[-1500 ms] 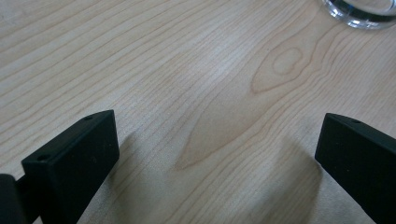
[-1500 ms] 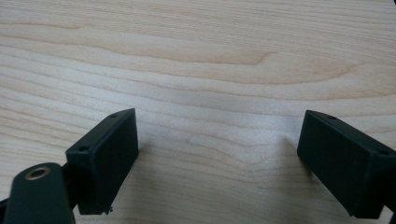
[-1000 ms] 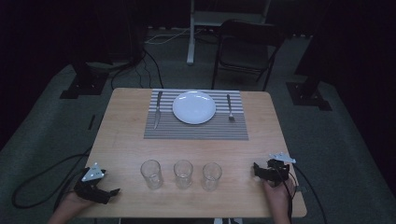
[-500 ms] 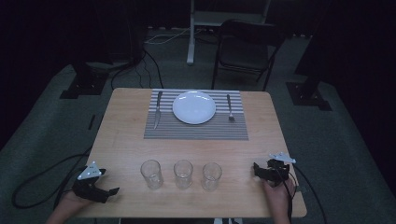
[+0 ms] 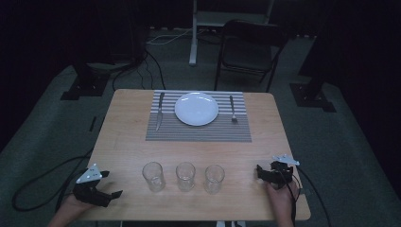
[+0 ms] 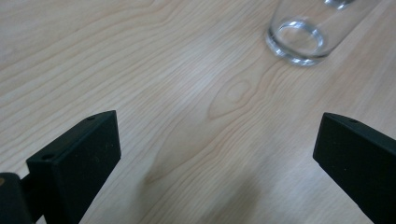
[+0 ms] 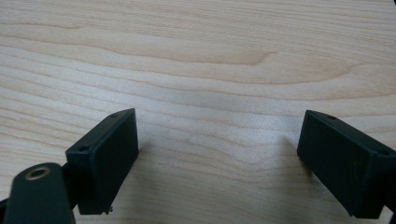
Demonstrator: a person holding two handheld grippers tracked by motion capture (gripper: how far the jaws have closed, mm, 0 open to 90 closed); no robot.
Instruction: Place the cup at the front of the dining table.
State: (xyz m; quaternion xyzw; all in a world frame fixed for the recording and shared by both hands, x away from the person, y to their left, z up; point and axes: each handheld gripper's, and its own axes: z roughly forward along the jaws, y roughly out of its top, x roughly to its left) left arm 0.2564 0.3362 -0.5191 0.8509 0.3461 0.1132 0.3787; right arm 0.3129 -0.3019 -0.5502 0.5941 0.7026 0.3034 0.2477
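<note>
A light wooden worktop (image 5: 127, 137) fills the middle of the high view. Toward its upper edge lies a grey striped placemat (image 5: 198, 132), carrying a white plate (image 5: 196, 108) at centre, a knife (image 5: 160, 111) left of it and a fork (image 5: 232, 109) right of it. Lower in the frame, three empty clear glasses (image 5: 186, 176) stand upright in a row, apart from each other.

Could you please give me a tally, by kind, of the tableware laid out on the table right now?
Glasses: 3, in a row near the front edge, left, middle and right
Plate: 1
Knife: 1
Fork: 1
Placemat: 1
Total: 7
</note>
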